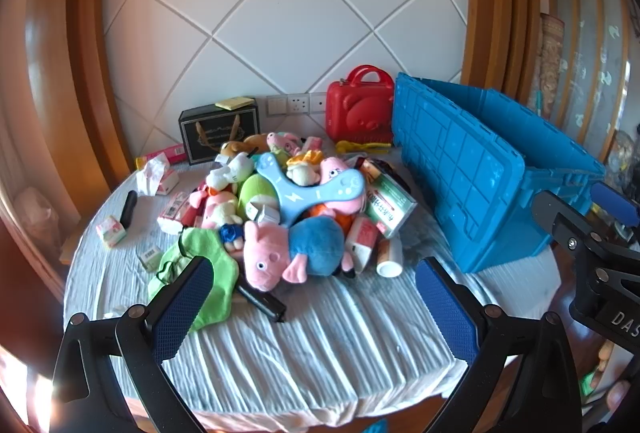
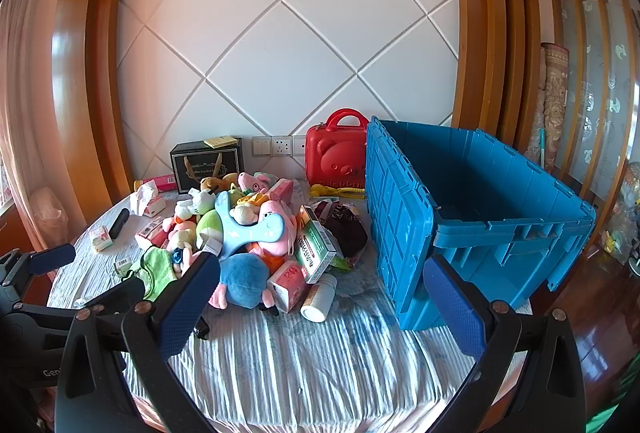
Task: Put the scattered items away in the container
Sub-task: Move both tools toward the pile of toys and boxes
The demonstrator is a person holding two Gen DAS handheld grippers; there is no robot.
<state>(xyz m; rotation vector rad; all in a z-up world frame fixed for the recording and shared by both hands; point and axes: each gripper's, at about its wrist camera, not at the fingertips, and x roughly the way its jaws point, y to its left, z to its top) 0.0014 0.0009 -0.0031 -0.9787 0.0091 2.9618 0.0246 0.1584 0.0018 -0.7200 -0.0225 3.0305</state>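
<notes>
Here both the left gripper [image 1: 314, 307] and the right gripper [image 2: 320, 303] hover with jaws wide and nothing between them. Ahead of the jaws a heap of toys and boxes [image 1: 288, 201] crowds the bench [image 2: 320, 373]. A pink pig plush [image 1: 280, 253] and a white bottle [image 2: 320, 299] lie nearest. The blue container [image 2: 480, 217] stands open, right of the heap, a red case [image 1: 358, 109] behind.
</notes>
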